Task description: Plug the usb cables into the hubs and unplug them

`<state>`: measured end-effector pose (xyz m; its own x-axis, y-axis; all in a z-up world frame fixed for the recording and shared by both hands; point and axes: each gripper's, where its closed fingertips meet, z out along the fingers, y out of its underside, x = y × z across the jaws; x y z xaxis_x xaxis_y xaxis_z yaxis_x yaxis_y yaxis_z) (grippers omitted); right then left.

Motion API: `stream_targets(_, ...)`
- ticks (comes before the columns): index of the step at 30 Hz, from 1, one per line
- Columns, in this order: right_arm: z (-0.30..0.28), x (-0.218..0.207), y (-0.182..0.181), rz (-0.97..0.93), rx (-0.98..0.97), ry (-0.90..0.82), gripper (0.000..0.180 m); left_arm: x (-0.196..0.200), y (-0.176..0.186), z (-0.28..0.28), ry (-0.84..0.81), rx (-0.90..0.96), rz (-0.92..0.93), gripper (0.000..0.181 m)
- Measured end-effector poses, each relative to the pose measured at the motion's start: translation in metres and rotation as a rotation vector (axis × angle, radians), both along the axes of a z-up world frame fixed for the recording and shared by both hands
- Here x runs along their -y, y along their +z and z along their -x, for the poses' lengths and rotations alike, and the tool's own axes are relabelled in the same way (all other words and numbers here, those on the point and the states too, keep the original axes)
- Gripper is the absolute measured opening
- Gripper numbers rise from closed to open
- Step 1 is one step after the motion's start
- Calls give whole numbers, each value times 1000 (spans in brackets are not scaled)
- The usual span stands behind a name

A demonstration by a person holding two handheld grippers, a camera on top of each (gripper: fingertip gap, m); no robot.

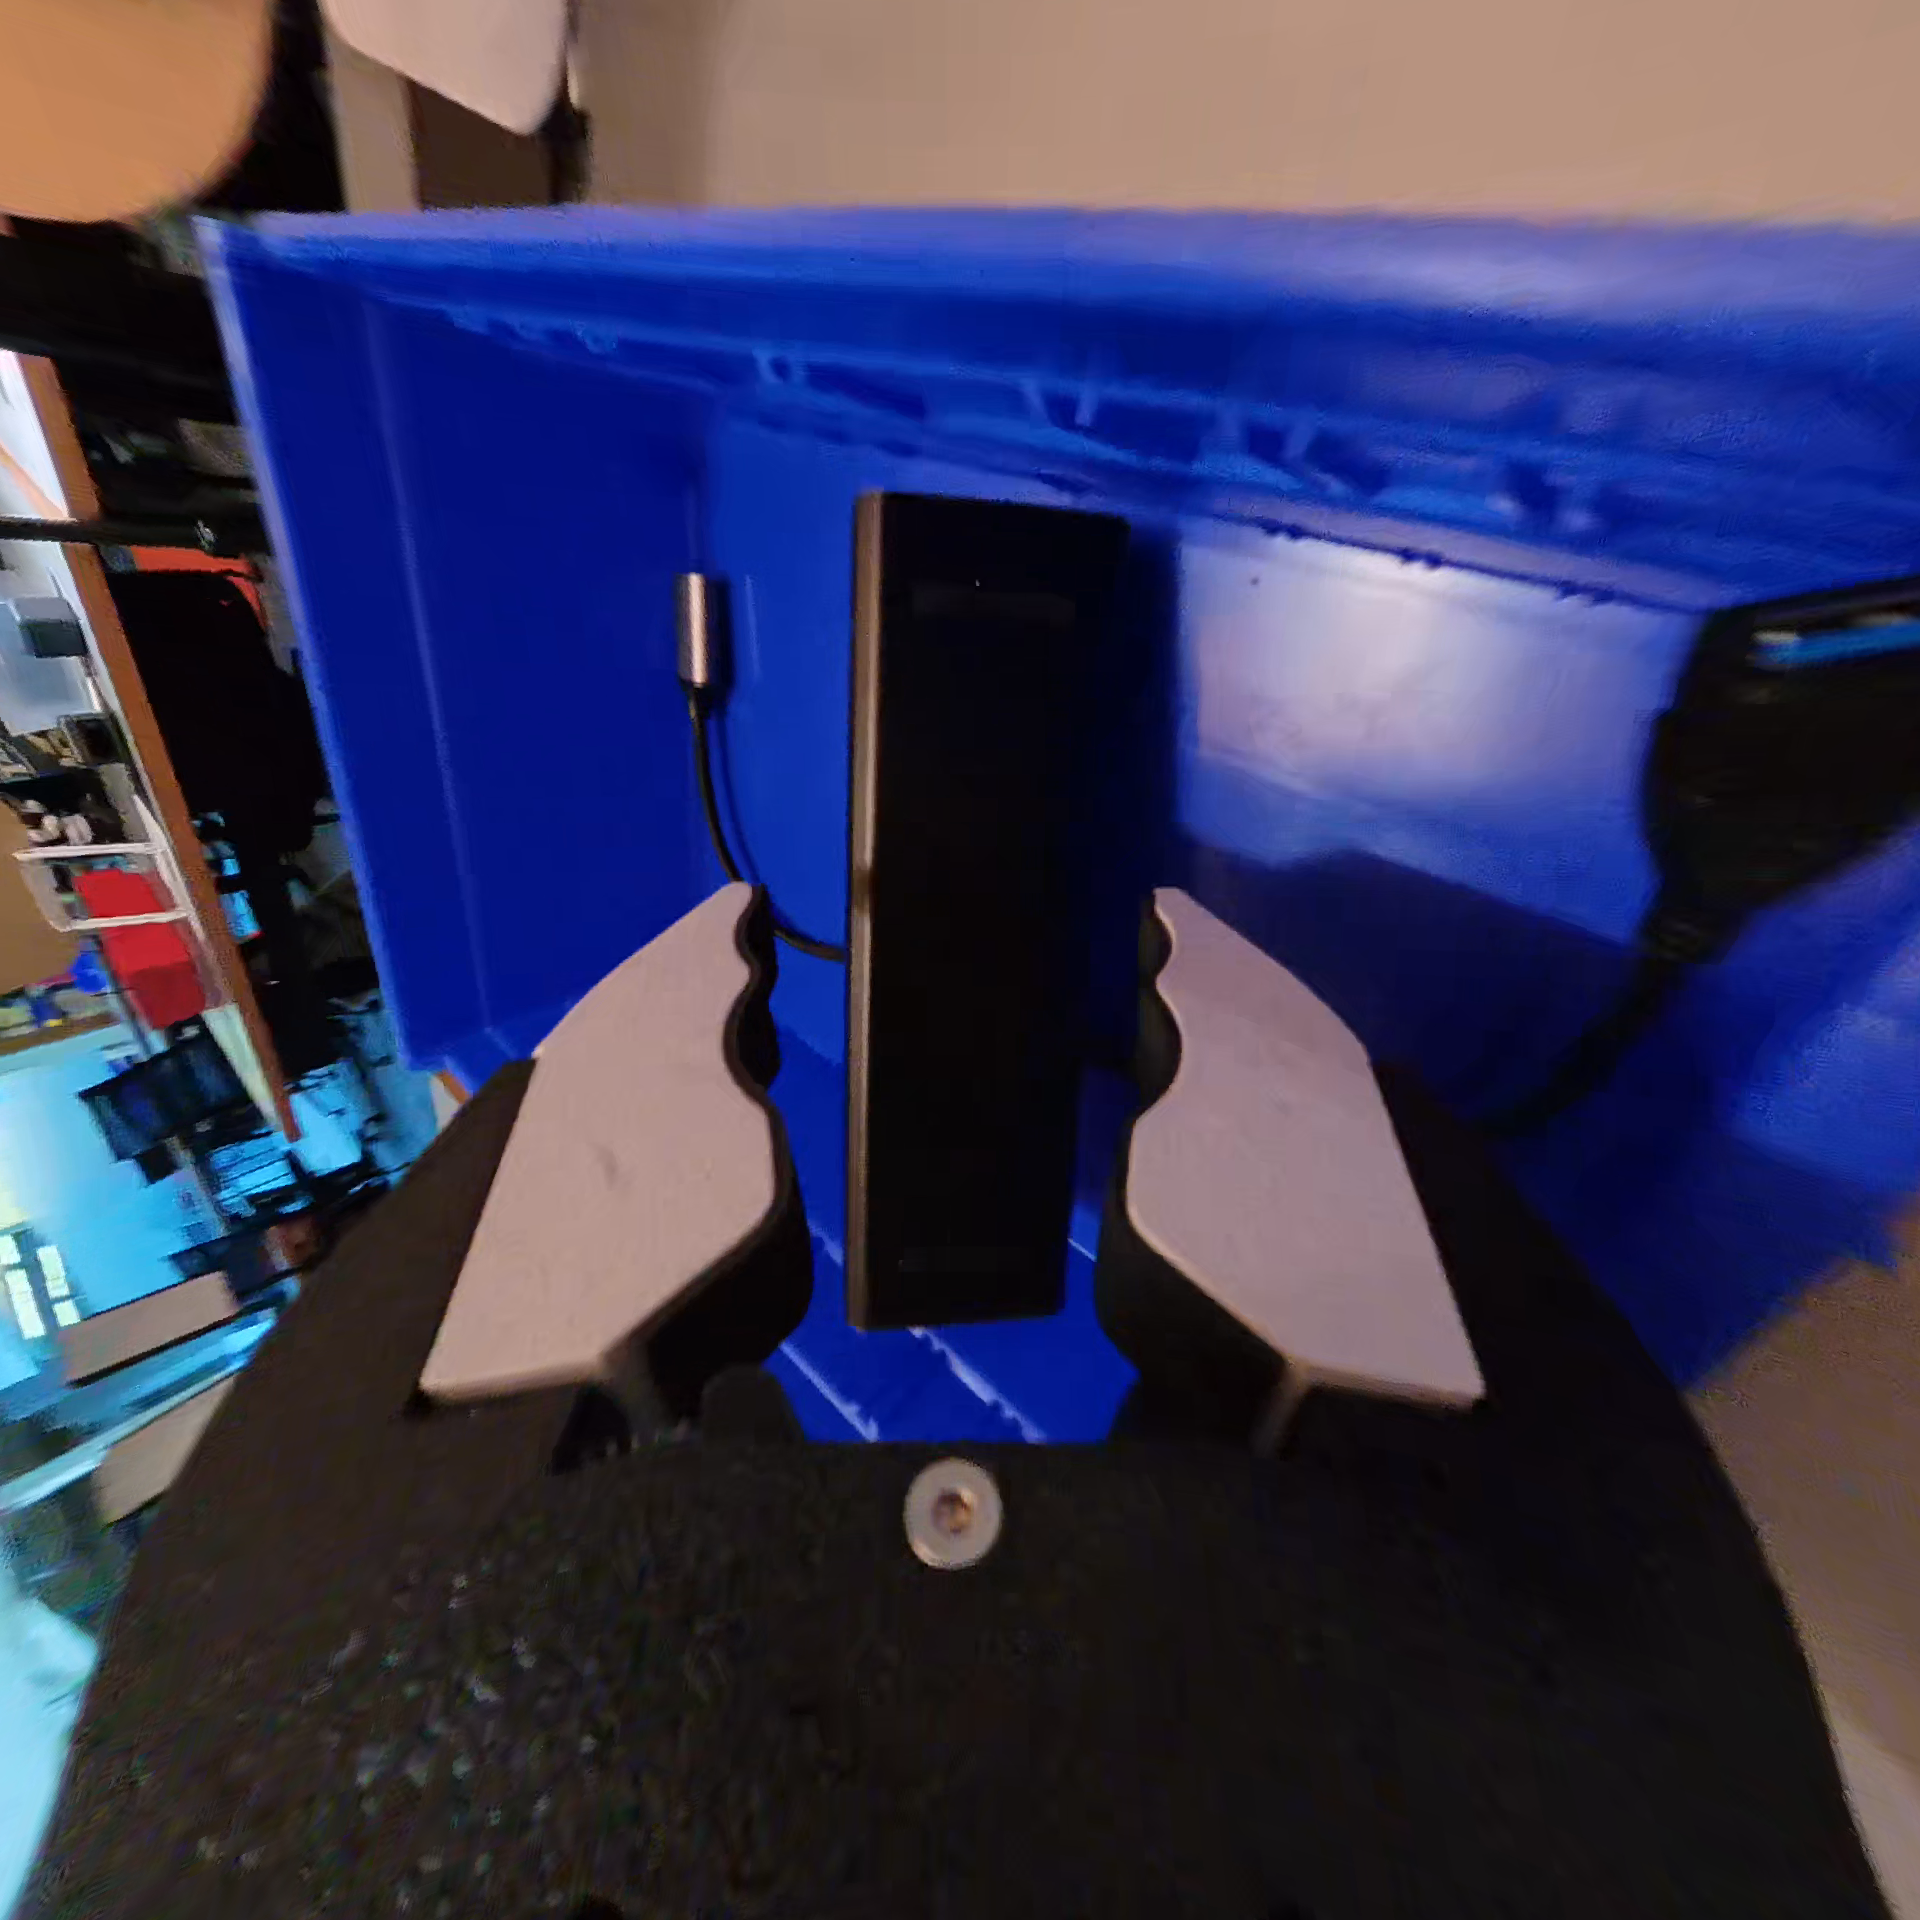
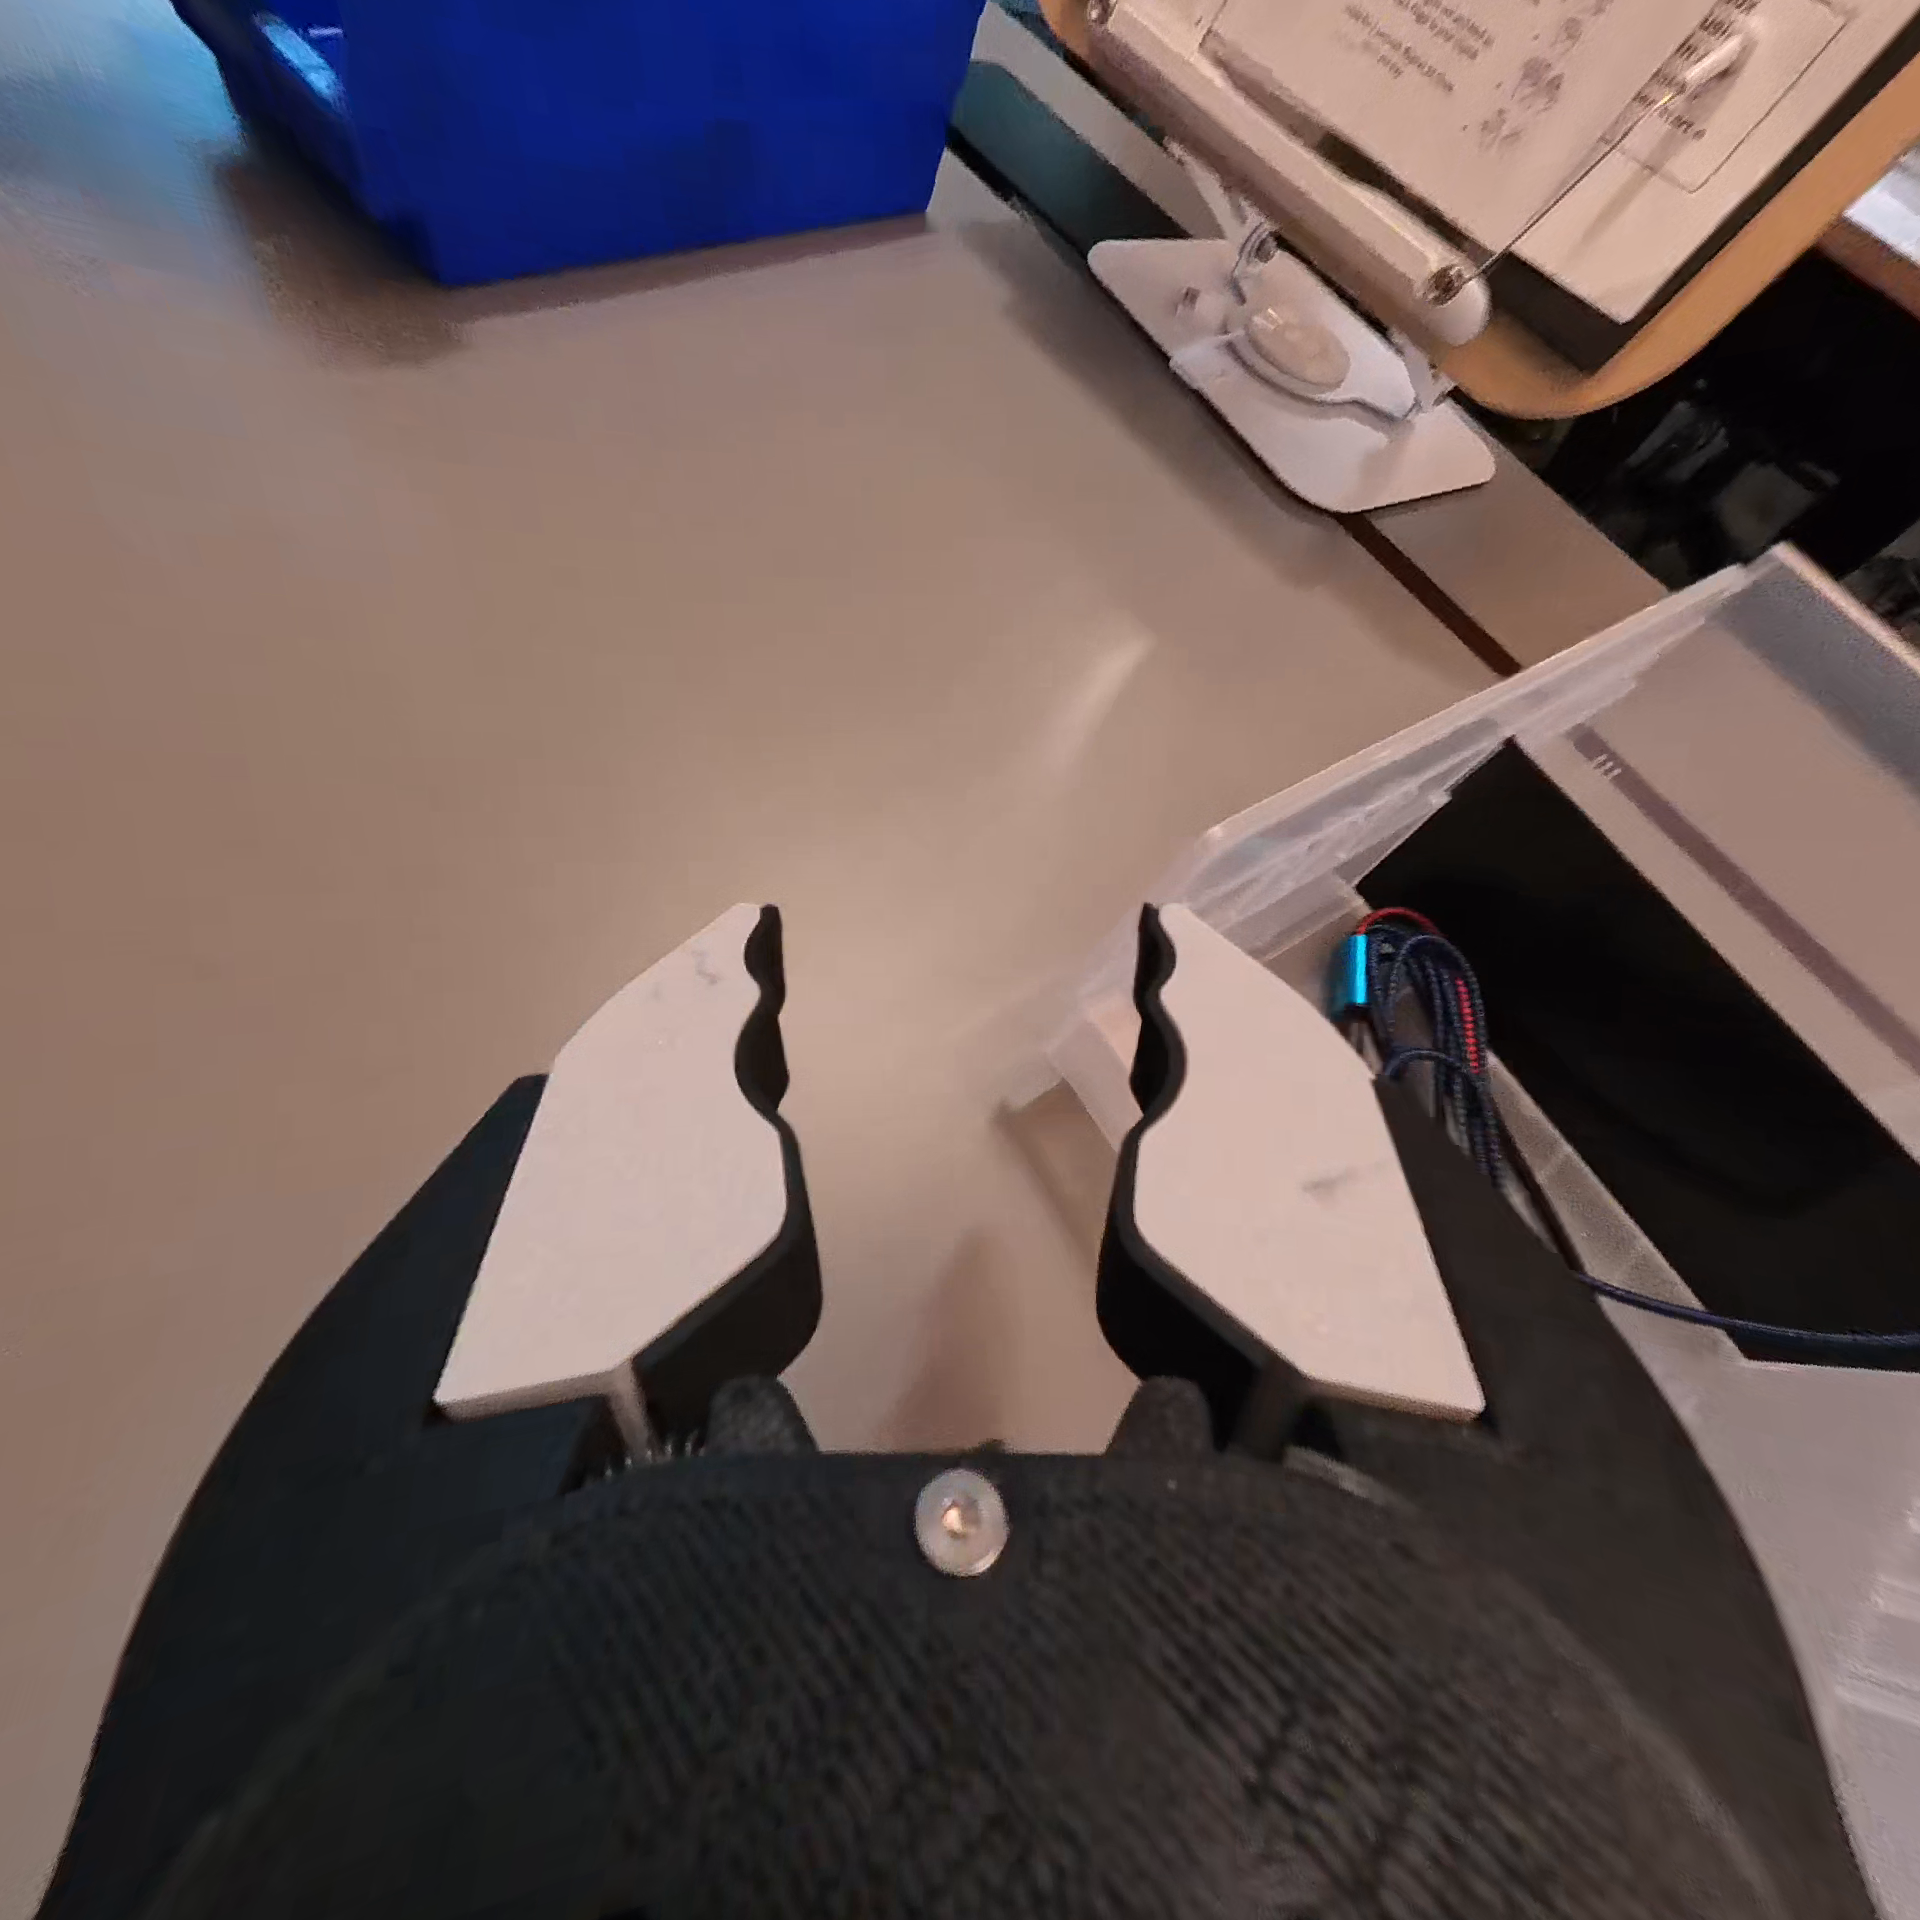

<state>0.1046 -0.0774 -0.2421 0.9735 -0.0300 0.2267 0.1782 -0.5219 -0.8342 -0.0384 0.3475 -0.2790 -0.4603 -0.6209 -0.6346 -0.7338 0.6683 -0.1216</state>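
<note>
A slim black USB hub lies on the floor of a blue bin. Its short black lead ends in a grey metal plug to its left. My left gripper is open, with a finger on each side of the hub and a gap on both sides. A second black hub with a blue port and a thick cable shows blurred at the right edge. My right gripper is open and empty above the beige table. Braided blue and red USB cables with a blue plug lie in a clear box just to its right.
The blue bin stands at the table's far left in the right wrist view. A white stand holding a board with a printed sheet sits at the table's far right edge. Shelves and clutter lie beyond the bin on the left of the left wrist view.
</note>
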Motion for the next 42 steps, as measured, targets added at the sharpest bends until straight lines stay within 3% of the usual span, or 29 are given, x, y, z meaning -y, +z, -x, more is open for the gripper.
stream_targets(1, 2, 1, -3, 19, -1, 7, 68, -5, -7, -3, -6, -40, -30, 67)
stream_targets(6, 0, 13, 9, -37, -5, -2, 68, -19, -32, -5, 32, -135, -87, 65)
stream_targets(12, -5, 23, 22, -132, -85, -20, 69, -27, -23, -10, 63, -64, -191, 61)
stream_targets(16, -1, 24, 29, -163, -56, 4, 76, -22, 30, -15, 121, 142, -185, 60)
stream_targets(21, 6, 20, 45, -234, -55, 27, 76, 10, 144, -15, 132, 497, -52, 60)
stream_targets(26, 28, 10, 54, -245, -6, 91, 77, 87, 246, -9, -20, 867, 359, 60)
stream_targets(30, 54, 1, 73, -289, 33, 157, 81, 171, 276, -2, -300, 941, 848, 60)
stream_targets(36, 107, -8, 133, -502, -9, 233, 81, 274, 236, 17, -707, 815, 1570, 60)
stream_targets(39, 132, -21, 159, -580, -33, 249, 77, 305, 196, 16, -800, 740, 1791, 60)
stream_targets(41, 145, -37, 160, -540, -36, 271, 67, 323, 171, 15, -853, 689, 1861, 60)
stream_targets(42, 145, -49, 154, -496, -36, 252, 71, 330, 162, 15, -871, 675, 1892, 60)
